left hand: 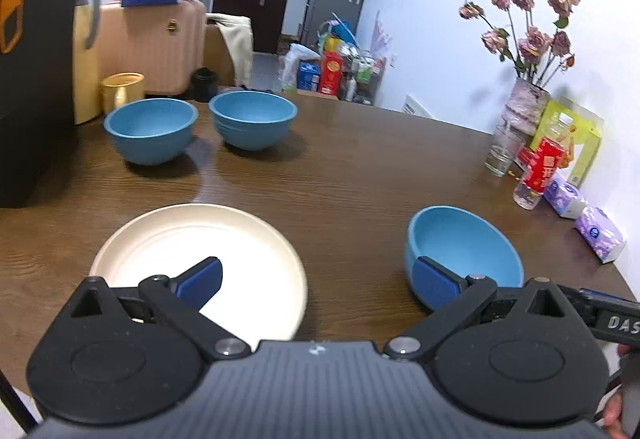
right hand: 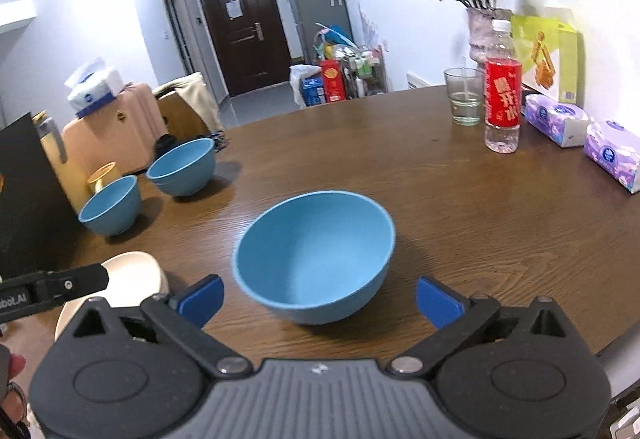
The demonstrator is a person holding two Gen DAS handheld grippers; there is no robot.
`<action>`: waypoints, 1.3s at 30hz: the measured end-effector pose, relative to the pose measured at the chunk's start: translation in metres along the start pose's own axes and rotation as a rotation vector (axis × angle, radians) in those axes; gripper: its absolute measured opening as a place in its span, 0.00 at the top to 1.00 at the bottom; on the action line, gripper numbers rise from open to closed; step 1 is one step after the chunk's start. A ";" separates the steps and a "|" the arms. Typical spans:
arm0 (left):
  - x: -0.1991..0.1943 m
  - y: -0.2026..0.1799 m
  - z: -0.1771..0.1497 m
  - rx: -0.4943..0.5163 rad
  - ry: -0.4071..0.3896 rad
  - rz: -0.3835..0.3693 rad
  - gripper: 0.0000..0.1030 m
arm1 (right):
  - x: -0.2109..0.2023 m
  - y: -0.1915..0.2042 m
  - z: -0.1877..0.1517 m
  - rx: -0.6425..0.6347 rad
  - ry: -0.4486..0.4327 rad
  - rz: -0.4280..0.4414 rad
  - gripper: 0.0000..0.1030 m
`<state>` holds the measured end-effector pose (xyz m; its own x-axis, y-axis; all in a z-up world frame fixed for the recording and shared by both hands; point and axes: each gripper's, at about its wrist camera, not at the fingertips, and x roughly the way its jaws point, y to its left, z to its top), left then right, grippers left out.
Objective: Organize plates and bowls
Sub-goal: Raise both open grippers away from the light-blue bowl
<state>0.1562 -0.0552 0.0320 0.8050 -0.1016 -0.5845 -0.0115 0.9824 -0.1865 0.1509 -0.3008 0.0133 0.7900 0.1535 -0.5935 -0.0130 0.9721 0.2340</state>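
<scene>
Left wrist view: low over the table (left hand: 340,175), tilted down, close to the cream plate (left hand: 160,235). Right wrist view: just beside, close above the near blue bowl (right hand: 316,259). Shared: that bowl, plate, two far bowls (left hand: 252,119), door.

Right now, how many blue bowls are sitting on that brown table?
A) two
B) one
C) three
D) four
C: the right wrist view shows one blue bowl close in front of the open right tool, and two more blue bowls side by side at the far left of the table.
</scene>
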 end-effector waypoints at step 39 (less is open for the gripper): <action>-0.012 0.179 0.022 -0.202 -0.088 0.157 0.00 | 0.069 0.159 0.014 -0.136 0.049 0.109 0.00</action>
<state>0.1581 0.1252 0.0231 0.8324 0.0723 -0.5495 -0.2513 0.9329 -0.2579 0.2120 -0.1378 0.0198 0.7488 0.2641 -0.6079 -0.1824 0.9639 0.1941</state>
